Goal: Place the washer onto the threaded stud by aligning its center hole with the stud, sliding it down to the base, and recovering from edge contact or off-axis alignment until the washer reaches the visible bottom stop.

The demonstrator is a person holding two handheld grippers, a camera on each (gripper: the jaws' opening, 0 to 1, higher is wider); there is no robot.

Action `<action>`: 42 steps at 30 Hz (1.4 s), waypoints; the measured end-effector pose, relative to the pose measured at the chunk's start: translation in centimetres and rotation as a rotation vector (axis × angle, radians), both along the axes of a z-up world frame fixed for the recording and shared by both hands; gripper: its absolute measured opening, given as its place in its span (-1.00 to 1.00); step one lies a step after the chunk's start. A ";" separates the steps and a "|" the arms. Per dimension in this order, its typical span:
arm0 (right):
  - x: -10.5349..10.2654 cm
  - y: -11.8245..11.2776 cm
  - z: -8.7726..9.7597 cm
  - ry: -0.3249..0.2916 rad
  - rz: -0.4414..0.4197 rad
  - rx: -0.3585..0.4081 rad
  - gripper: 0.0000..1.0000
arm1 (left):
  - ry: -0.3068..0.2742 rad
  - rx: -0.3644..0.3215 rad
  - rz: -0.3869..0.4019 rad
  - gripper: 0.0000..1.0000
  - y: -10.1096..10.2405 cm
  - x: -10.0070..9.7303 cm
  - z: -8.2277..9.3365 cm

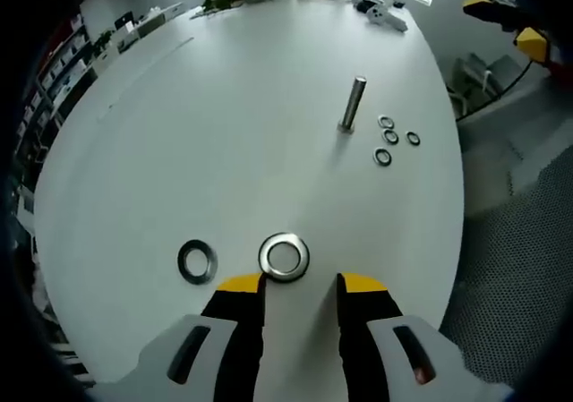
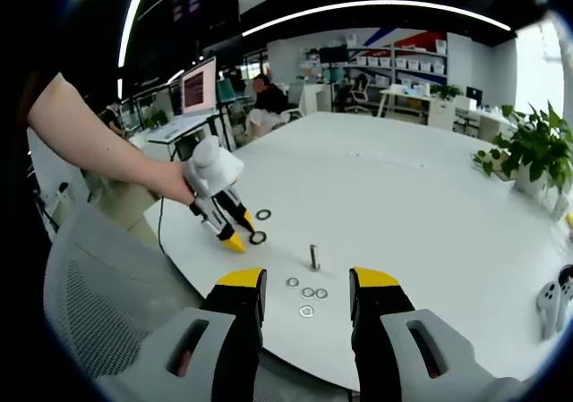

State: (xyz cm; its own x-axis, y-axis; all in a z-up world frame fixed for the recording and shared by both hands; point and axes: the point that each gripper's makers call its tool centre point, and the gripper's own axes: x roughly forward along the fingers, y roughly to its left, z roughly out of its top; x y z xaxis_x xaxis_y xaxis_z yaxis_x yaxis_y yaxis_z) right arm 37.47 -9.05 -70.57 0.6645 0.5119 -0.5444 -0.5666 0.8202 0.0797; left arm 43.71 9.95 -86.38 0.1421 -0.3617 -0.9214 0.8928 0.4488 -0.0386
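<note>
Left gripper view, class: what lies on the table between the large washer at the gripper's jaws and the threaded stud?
Nothing: between the large washer and the threaded stud the white table is bare. Four small washers lie beside the stud.

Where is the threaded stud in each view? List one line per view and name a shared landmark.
Left gripper view: threaded stud stands upright, upper right of centre on the white table.
Right gripper view: the stud is lower centre, small, upright.
Shared landmark: the cluster of four small washers beside its base.
</note>
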 end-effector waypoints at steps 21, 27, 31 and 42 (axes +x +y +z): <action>-0.1 0.1 -0.1 0.007 0.006 0.002 -0.21 | -0.008 -0.003 -0.112 -0.28 -0.7 0.1 0.3; -0.1 0.1 -0.1 0.009 0.004 0.003 -0.21 | -0.006 0.007 -0.150 -0.27 -1.2 0.0 0.0; -0.1 0.0 -0.2 0.011 0.003 0.003 -0.21 | -0.013 0.015 -0.169 -0.27 -1.3 0.1 -0.1; -0.1 0.0 -0.2 0.017 -0.001 0.010 -0.21 | -0.030 0.026 -0.209 -0.27 -1.5 0.4 -0.1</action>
State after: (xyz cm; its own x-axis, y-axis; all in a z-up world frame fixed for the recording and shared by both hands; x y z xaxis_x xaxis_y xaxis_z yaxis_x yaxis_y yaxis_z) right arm 37.40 -9.05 -70.77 0.6559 0.5166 -0.5504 -0.5643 0.8199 0.0970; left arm 44.13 8.41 -86.44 0.0937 -0.3625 -0.9273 0.9671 0.2543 -0.0017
